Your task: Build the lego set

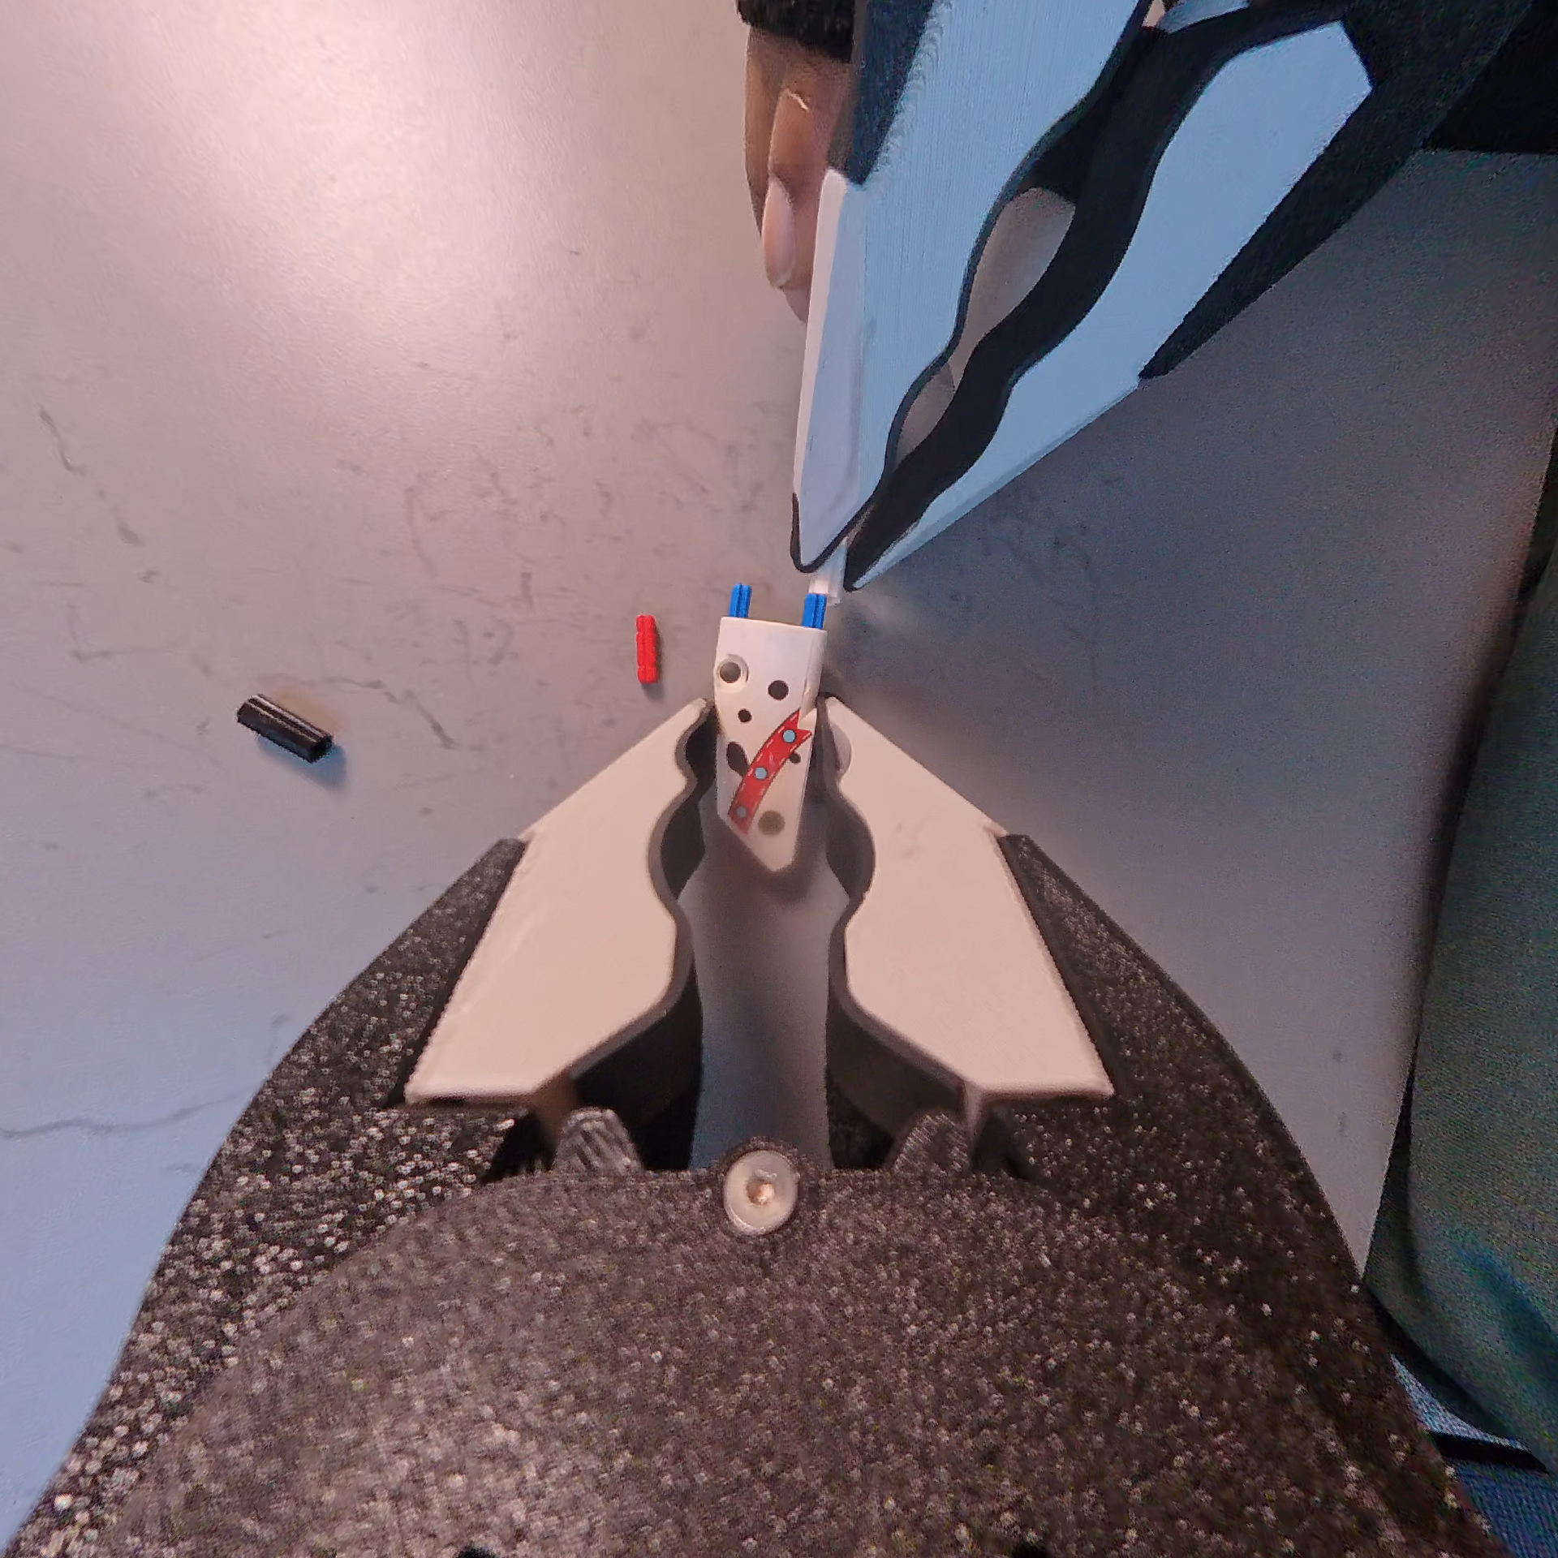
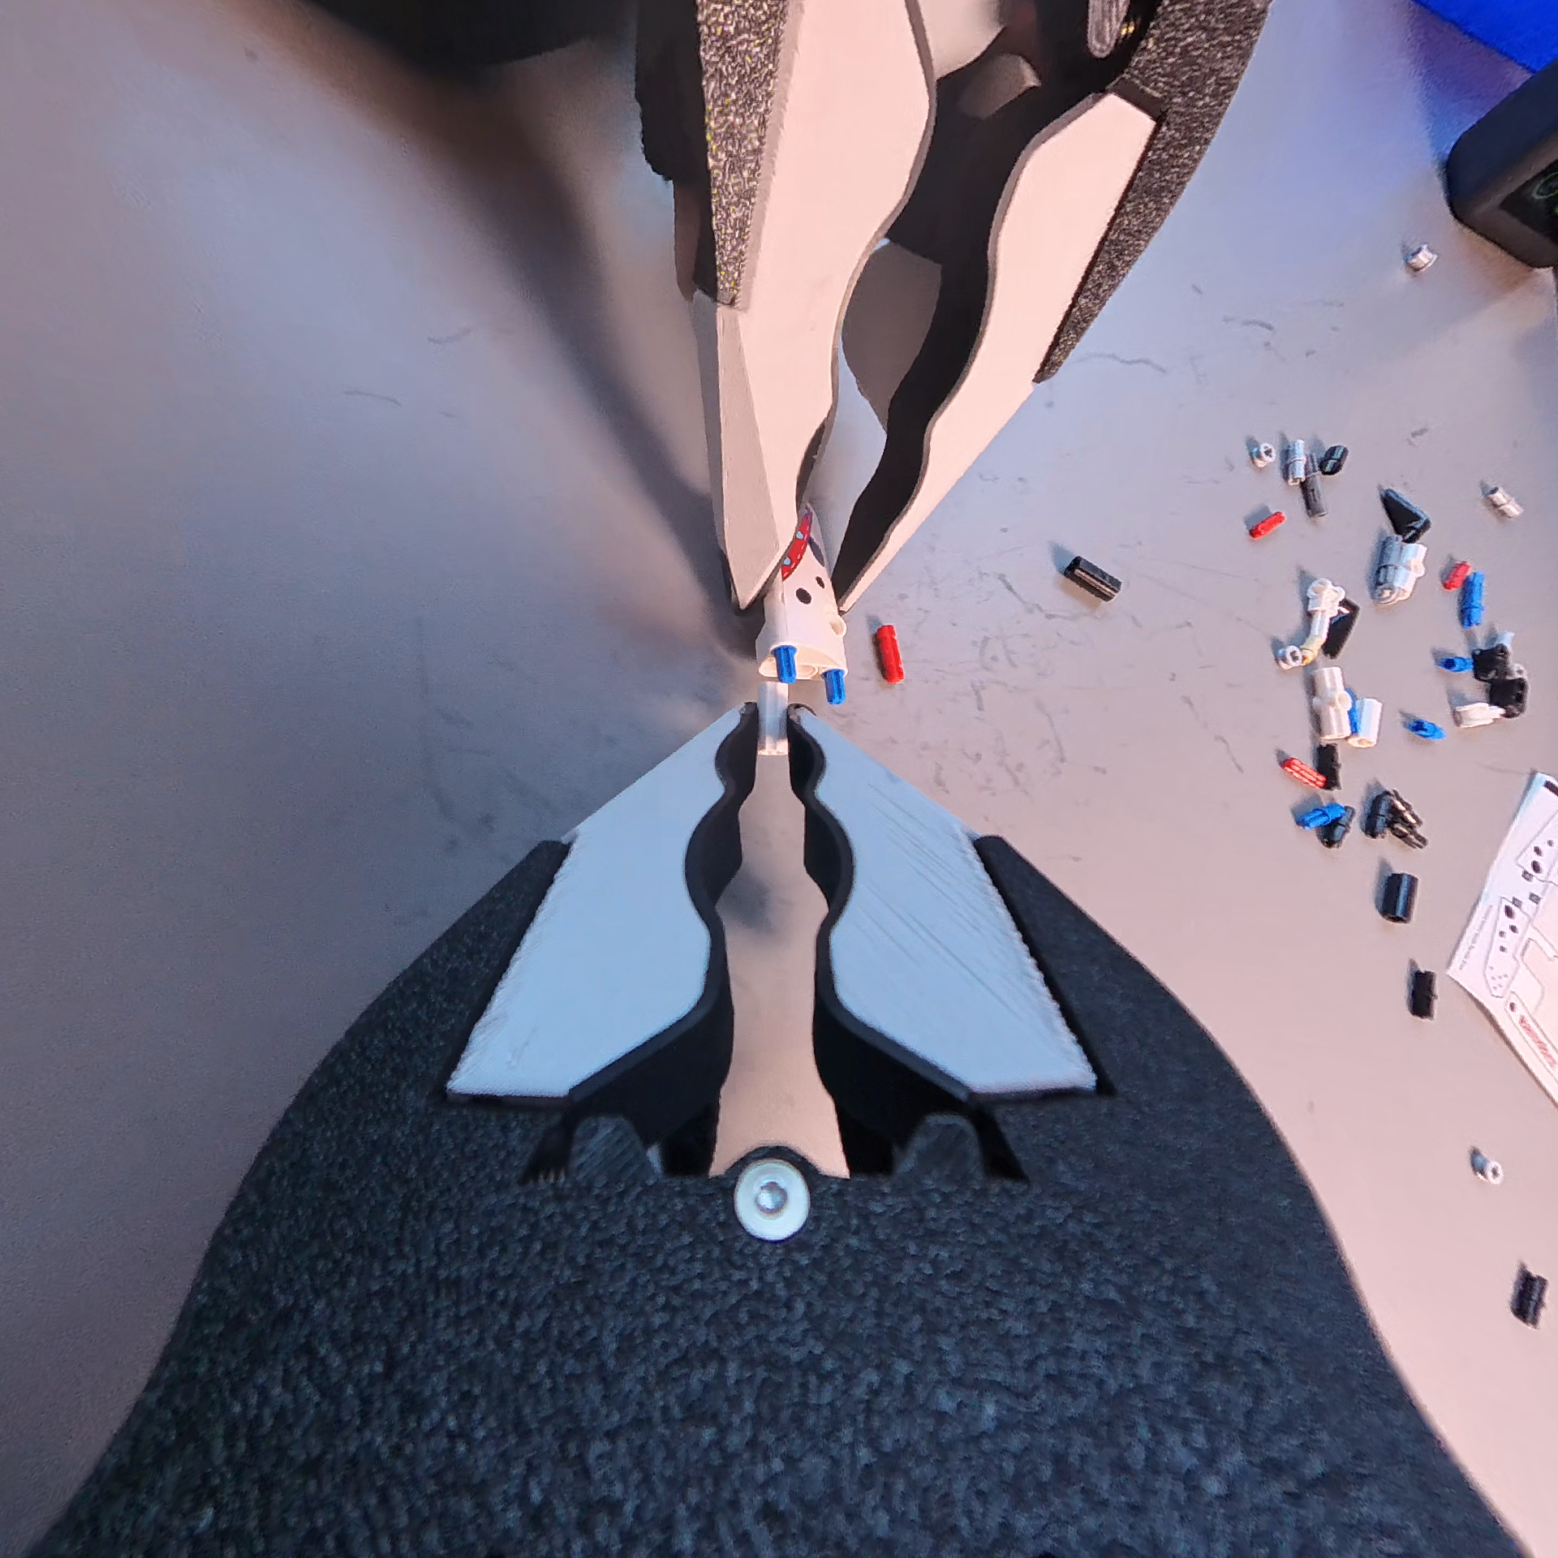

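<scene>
White plastic with a curved red stripe and round holes makes up the tapered lego panel (image 1: 763,750), which the left gripper (image 1: 763,717) clamps between its pale, wavy-edged fingers above the grey table (image 1: 337,421). 2 blue pins (image 1: 739,600) stick out of the panel's wide end, pointing toward the right gripper (image 1: 830,573). That gripper's tips are pressed together on a small white piece (image 1: 824,588), held just beside 1 of the blue pins.

From the right wrist view the same meeting is seen from the other side: the right gripper (image 2: 771,717) pinches the small white piece (image 2: 771,717) upright, its top close under the panel (image 2: 805,624), and both blue pins (image 2: 786,664) show end-on. Only this view shows the scattered loose parts (image 2: 1383,658) well to the right: black, white, grey, blue and red bits, mostly short cylinders and connectors, plus the corner of a printed sheet (image 2: 1517,953) and a dark device (image 2: 1509,169) at the far edge.

Only the left wrist view shows a person's finger (image 1: 784,194) on the right gripper and a green garment (image 1: 1484,927) at the table's edge. Both views show a red ribbed pin (image 1: 647,647) and a black tube (image 1: 284,729) lying on the scuffed tabletop. Gripper bodies are black, with a rough speckled texture.
</scene>
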Tool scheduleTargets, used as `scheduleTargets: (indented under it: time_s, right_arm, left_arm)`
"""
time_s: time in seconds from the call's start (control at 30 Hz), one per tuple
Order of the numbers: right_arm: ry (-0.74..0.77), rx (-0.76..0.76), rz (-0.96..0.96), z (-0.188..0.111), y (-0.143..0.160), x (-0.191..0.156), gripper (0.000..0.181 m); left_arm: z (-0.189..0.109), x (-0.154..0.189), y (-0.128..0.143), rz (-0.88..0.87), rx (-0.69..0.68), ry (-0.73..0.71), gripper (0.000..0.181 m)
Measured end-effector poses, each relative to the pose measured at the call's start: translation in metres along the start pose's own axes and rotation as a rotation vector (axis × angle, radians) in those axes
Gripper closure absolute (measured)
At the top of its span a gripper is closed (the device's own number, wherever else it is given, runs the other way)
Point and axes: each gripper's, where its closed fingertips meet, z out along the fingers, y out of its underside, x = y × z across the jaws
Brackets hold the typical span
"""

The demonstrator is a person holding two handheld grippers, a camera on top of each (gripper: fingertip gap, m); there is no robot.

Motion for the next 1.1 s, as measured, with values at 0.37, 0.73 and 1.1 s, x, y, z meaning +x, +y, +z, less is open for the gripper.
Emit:
scheduleTargets:
  time_s: [0.37, 0.73, 1.1]
  right_arm:
    - [0.049, -0.068, -0.074, -0.0027, -0.0018, 0.0004, 0.175]
    - [0.08, -0.197, -0.198, -0.0022, -0.0003, -0.0005, 0.176]
    - [0.069, -0.275, -0.214, -0.0006, 0.0013, -0.0013, 0.176]
  left_arm:
    - [0.0009, 0.0033, 0.0, 0.004, -0.048, 0.006, 0.159]
    - [0.0012, 0.0045, -0.0006, -0.007, -0.046, 0.011, 0.159]
    - [0.0014, 0.0059, -0.0014, -0.022, -0.05, 0.009, 0.159]
